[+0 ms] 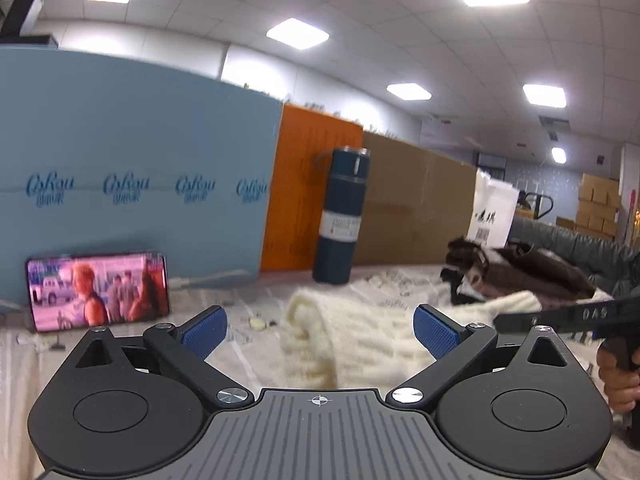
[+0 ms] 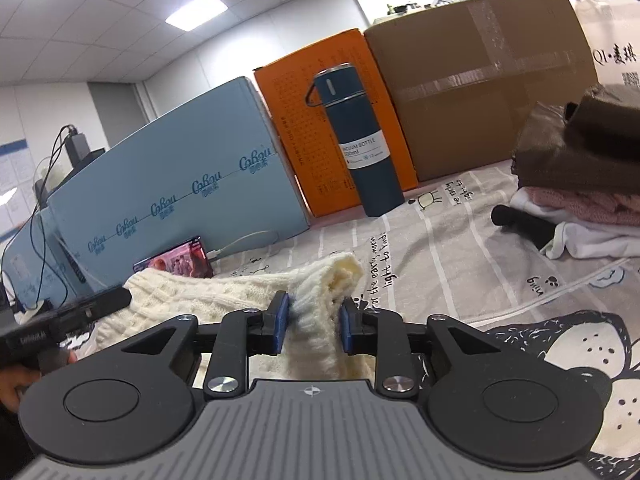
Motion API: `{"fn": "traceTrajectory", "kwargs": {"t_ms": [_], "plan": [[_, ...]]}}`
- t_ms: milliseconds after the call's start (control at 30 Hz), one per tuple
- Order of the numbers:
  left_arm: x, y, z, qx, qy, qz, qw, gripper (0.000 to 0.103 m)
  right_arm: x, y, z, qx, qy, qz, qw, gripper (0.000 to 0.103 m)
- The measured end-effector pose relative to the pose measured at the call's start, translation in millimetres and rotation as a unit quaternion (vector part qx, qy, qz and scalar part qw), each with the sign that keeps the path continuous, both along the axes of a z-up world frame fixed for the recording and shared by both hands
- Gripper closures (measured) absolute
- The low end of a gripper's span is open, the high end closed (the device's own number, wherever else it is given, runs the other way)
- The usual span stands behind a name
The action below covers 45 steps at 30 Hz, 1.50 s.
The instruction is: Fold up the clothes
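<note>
One cream sweater (image 2: 224, 292), one bottle (image 2: 362, 148), three boxes (image 2: 480, 80) (blue, orange, brown), one phone (image 2: 176, 262).

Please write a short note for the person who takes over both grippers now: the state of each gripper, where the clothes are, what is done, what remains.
Left gripper: open wide, holding nothing; the cream knit sweater lies on the bedsheet ahead of it.
Right gripper: jaws partly open, a ribbed fold of the sweater between the pads; whether they still press it is unclear.
Done: a stack of folded clothes sits at the right, beyond the sweater.
Left: finish folding the sweater, probably then add it to the stack.
</note>
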<state>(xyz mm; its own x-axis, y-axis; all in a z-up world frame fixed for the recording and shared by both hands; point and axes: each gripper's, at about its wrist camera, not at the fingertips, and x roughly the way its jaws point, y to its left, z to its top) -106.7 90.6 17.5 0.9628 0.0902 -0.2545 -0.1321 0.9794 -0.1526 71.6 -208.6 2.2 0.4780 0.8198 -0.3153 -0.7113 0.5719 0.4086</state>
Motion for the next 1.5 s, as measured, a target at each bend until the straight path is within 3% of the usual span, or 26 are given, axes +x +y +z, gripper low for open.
{"fn": "traceTrajectory", "kwargs": {"t_ms": [167,233,400,567,900,1133,1267,1367,1500], "plan": [[8,4,-8,-0.021,0.028,0.015,0.9993,0.002,8,-3,-8,0.01,0.026,-0.014,1.0,0.062],[12,6,-10,-0.029,0.041,0.019,0.9986,0.002,10,-1,-11,0.006,0.03,-0.024,0.999,0.044],[24,7,-15,-0.053,0.07,0.027,0.9957,0.001,12,1,-15,-0.011,0.033,-0.045,0.998,0.029],[37,9,-22,-0.062,0.104,0.037,0.992,0.0,14,2,-18,-0.02,0.037,-0.052,0.998,0.026],[48,-2,-24,-0.02,0.131,0.047,0.99,0.0,18,8,-21,-0.054,0.05,-0.063,0.995,0.02],[33,13,-21,-0.084,0.099,0.033,0.991,0.0,20,5,-24,-0.046,0.057,-0.063,0.995,0.017],[16,22,-13,-0.143,0.093,0.043,0.9843,0.0,21,0,-24,-0.026,0.063,-0.064,0.996,0.015],[2,20,-8,-0.144,0.115,0.085,0.9793,0.0,23,-4,-24,-0.01,0.069,-0.068,0.995,0.015],[-17,14,-6,-0.16,0.119,0.083,0.9763,0.0,25,-8,-24,0.001,0.078,-0.075,0.994,0.012]]}}
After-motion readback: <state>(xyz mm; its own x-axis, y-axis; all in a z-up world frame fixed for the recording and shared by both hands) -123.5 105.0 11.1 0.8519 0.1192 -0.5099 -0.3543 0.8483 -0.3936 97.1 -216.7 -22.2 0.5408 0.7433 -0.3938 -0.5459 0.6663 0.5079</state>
